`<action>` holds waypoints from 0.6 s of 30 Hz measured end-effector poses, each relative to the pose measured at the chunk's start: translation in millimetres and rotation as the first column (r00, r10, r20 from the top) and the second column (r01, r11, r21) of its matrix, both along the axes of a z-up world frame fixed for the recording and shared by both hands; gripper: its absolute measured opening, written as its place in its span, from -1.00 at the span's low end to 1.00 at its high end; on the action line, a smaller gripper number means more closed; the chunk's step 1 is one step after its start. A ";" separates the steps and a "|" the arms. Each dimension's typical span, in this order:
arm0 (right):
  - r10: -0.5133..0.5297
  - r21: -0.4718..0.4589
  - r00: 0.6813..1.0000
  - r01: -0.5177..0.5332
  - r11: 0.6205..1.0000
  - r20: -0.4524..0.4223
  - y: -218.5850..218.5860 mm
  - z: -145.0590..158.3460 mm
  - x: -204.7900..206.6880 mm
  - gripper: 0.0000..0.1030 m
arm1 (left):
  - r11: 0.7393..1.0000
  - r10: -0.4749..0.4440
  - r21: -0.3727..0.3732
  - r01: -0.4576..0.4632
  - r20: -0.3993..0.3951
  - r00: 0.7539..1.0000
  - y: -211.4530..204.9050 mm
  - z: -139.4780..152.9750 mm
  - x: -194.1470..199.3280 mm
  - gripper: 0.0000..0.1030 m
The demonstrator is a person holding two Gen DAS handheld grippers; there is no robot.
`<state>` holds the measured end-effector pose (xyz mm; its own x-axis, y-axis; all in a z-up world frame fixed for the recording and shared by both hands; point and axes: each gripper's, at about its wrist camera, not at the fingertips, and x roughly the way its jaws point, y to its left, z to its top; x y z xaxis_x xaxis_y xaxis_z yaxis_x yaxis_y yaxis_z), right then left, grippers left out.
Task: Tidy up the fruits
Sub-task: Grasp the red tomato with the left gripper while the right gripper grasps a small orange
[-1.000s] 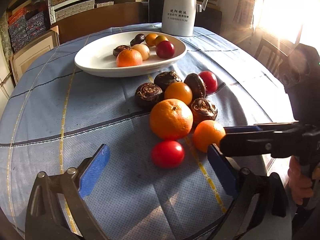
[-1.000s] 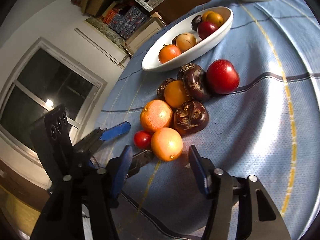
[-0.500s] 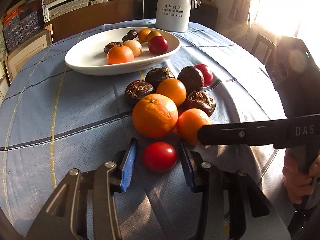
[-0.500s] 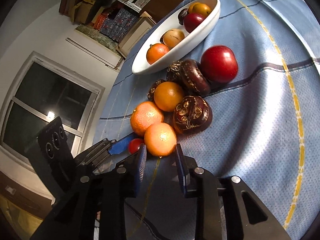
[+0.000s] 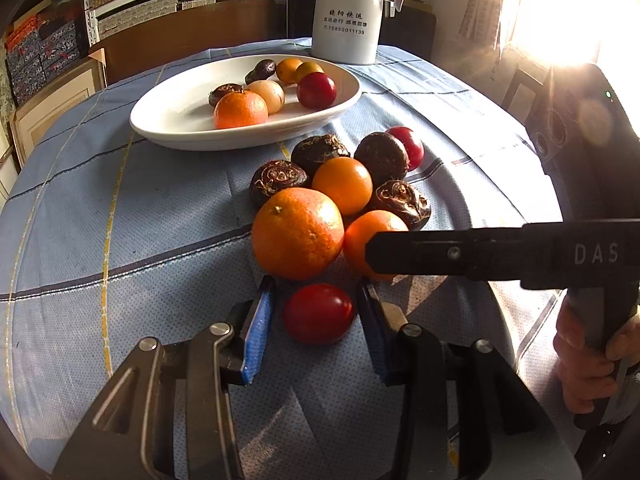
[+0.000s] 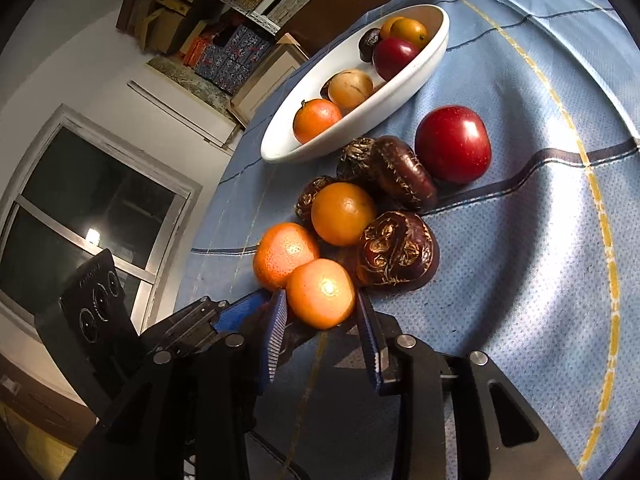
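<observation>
My left gripper (image 5: 316, 312) points steeply down at the cloth-covered surface (image 5: 120, 220), its blue fingers (image 5: 258, 324) having just closed in around a small glossy red fruit (image 5: 319, 314), though I cannot tell whether the pads press on it. My right gripper (image 6: 322, 316) reaches in from the right, angled more gently, its fingers (image 6: 276, 328) pinching a small orange mandarin (image 6: 320, 292) at the near edge of the loose fruit pile. Behind the pile stands a white oval dish (image 5: 180, 120) already holding several fruits.
</observation>
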<state>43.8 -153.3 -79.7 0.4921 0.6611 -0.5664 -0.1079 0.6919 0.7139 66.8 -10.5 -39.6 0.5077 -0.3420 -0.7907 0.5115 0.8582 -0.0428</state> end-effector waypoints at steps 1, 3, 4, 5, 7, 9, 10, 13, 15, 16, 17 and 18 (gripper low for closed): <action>-0.004 -0.001 1.000 0.004 1.000 0.005 -1.6 0.3 -1.3 -0.32 | 1.000 0.008 -0.005 -0.008 0.008 1.000 2.0 1.6 -0.4 -0.34; -0.015 -0.011 0.999 0.015 1.000 0.035 -6.0 3.8 -8.6 -0.32 | 0.999 0.044 -0.034 -0.042 0.052 0.998 10.8 9.8 -4.2 -0.38; -0.023 -0.026 0.998 0.024 0.999 0.061 -7.3 7.8 -12.6 -0.32 | 0.997 0.061 -0.045 -0.058 0.068 0.996 14.2 12.8 -6.0 -0.38; -0.040 -0.079 0.993 0.049 0.996 0.111 -6.6 15.6 -19.5 -0.32 | 0.995 0.086 -0.056 -0.082 0.086 0.993 18.6 16.1 -7.2 -0.38; -0.058 -0.178 0.980 0.092 0.980 0.188 -2.2 27.7 -29.1 -0.32 | 0.990 0.125 -0.075 -0.118 0.104 0.987 25.8 20.3 -7.9 -0.38; -0.046 -0.223 0.971 0.101 0.970 0.235 2.5 36.1 -34.5 -0.32 | 0.989 0.136 -0.073 -0.128 0.108 0.985 26.5 20.7 -7.1 -0.38; -0.045 -0.237 0.969 0.105 0.966 0.243 3.1 37.7 -35.4 -0.32 | 0.989 0.135 -0.068 -0.128 0.112 0.985 25.6 20.9 -7.5 -0.38; -0.052 -0.260 0.968 0.117 0.959 0.244 0.8 39.5 -34.9 -0.32 | 0.991 0.131 -0.050 -0.126 0.122 0.984 22.6 21.0 -8.7 -0.38; -0.047 -0.279 0.967 0.118 0.953 0.249 0.0 41.0 -34.6 -0.32 | 0.990 0.136 -0.049 -0.131 0.129 0.982 22.9 22.2 -9.8 -0.38; -0.042 -0.292 0.966 0.119 0.949 0.256 0.4 42.8 -35.3 -0.32 | 0.989 0.142 -0.061 -0.134 0.138 0.980 24.1 24.9 -9.9 -0.38; -0.036 -0.309 0.963 0.121 0.943 0.266 2.7 45.1 -34.8 -0.32 | 0.988 0.145 -0.071 -0.136 0.143 0.979 25.4 27.6 -9.0 -0.38; -0.025 -0.340 0.959 0.123 0.932 0.281 5.6 48.1 -35.4 -0.32 | 0.987 0.149 -0.077 -0.139 0.146 0.978 26.2 32.4 -5.0 -0.38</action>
